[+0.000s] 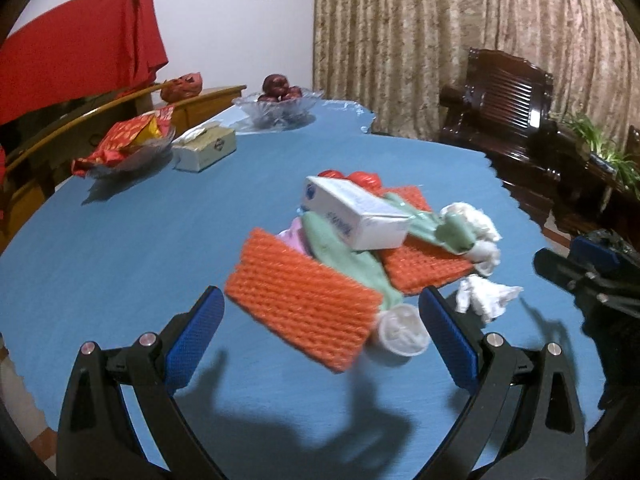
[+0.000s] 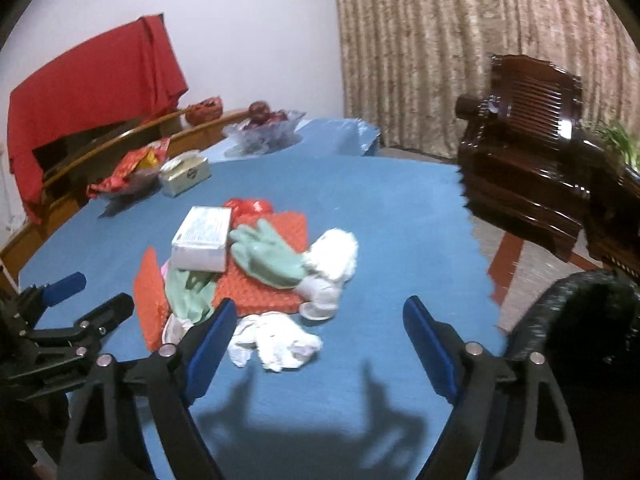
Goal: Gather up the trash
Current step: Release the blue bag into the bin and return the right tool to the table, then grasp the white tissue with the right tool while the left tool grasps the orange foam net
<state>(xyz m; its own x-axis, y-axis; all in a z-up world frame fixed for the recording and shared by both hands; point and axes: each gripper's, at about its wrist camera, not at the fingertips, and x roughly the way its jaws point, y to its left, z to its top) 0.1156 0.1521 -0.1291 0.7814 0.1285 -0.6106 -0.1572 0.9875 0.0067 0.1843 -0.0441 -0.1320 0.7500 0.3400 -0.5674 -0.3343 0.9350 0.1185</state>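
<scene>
Blue-covered table [image 2: 400, 216] by a beige curtain [image 2: 460, 60], trash pile [image 2: 256, 264] mid-table with its white box [image 2: 204, 238] pointing lengthwise toward the far edge, left gripper [image 1: 322, 320] and right gripper [image 2: 318, 332] jaws both spread, pinching nothing.

We see bare blue worktop [image 2: 400, 216] on every side of the trash pile [image 2: 248, 264], widest on its near side and toward the dark wooden chair [image 2: 532, 148]. Between the pile and the far wall stand a tissue box [image 2: 186, 176], a snack dish [image 2: 128, 178] and a fruit bowl [image 2: 264, 128], well apart from it. The left tool [image 1: 320, 336] hangs with jaws apart just before the pile's near edge; the right tool [image 2: 316, 332] does too, crumpled tissue [image 2: 276, 340] lying loose between its jaws
</scene>
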